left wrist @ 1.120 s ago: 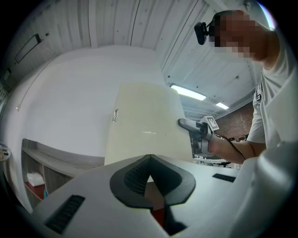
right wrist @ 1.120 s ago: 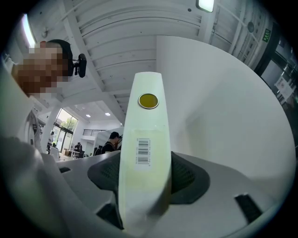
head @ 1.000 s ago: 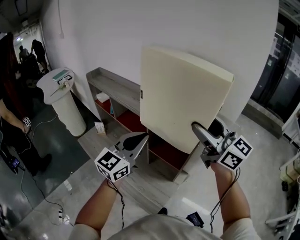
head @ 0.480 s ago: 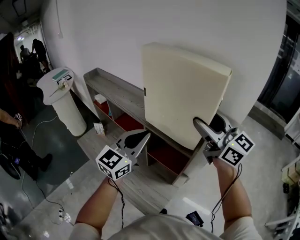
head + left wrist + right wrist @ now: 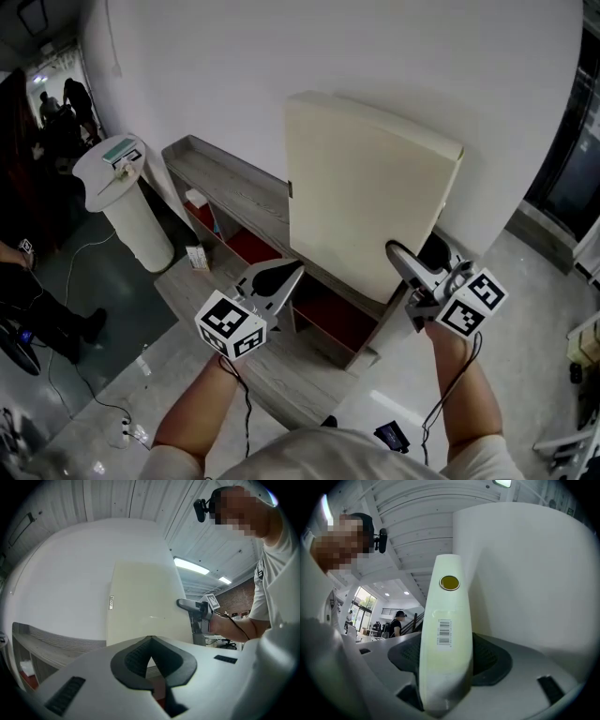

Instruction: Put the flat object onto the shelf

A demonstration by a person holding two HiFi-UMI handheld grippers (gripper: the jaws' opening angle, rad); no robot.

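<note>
Right gripper (image 5: 411, 261) clamps cream board (image 5: 361, 187)

Grippers: two, left gripper (image 5: 287, 272), right gripper (image 5: 395, 251)
Flat cream panel (image 5: 366, 192): one
Shelf (image 5: 223, 182): one
White round stand (image 5: 133, 217): one
Marker cubes (image 5: 230, 326): two, one on each gripper

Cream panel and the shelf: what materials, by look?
Cream panel: matte, thick, with rounded edges and corners, so likely foam or a padded board; cannot confirm. Shelf: grey streaked wood grain on top, probably laminate or veneered board, with red inner surfaces.
</note>
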